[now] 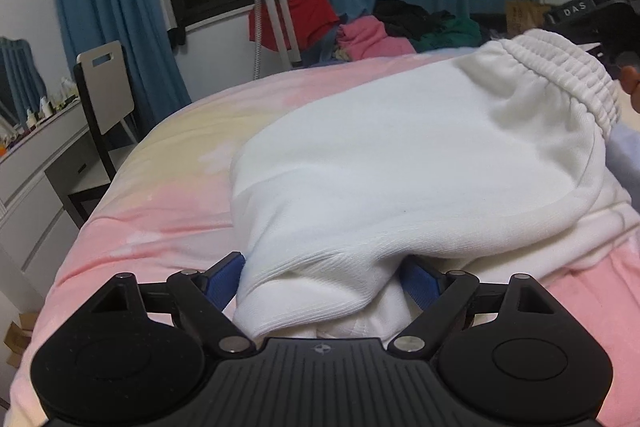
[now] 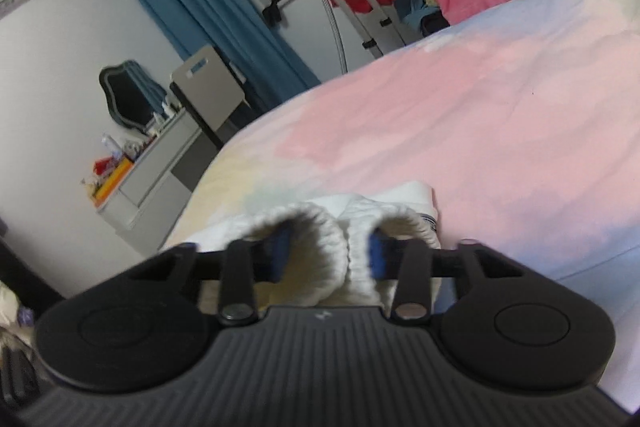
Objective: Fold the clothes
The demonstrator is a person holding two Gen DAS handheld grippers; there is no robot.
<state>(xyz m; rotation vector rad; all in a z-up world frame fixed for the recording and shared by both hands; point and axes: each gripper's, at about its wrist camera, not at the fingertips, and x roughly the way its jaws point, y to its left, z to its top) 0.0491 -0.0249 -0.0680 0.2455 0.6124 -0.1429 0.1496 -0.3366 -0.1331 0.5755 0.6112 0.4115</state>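
Left gripper (image 1: 322, 287): blue-padded fingers (image 1: 224, 277) clamped from both sides on a ribbed edge of the white garment, cloth bunched thick between them and spilling back toward the black body.
White garment (image 1: 400, 163): a soft white sweat-type piece, draped forward and to the right of the left gripper over the bedspread; smooth broad panel just ahead, a curved seam to the right.
Elastic waistband (image 1: 560, 75): gathered, ribbed, raised at the far right ahead of the left gripper, close to the black body of the other tool at the frame edge.
Right gripper (image 2: 330, 253): blue fingers (image 2: 282, 247) pinching the gathered white elastic band (image 2: 320, 239), folds of it curling around both pads; picture blurred, finer detail not readable.
Bedspread (image 1: 168, 223): pink, pale yellow and white, under the garment, stretching ahead of and to both sides of each gripper.
Clothes pile (image 1: 372, 35): pink, red, green and black pieces, well ahead of the left gripper beyond the far bed edge.
Tripod (image 1: 276, 15): pale legs, ahead and slightly left, beside the red cloth.
Chair (image 1: 104, 99): far left of the left gripper, next to a grey dresser (image 1: 36, 179).
Curtains (image 1: 108, 7): blue, along the back wall on both sides of a dark window.
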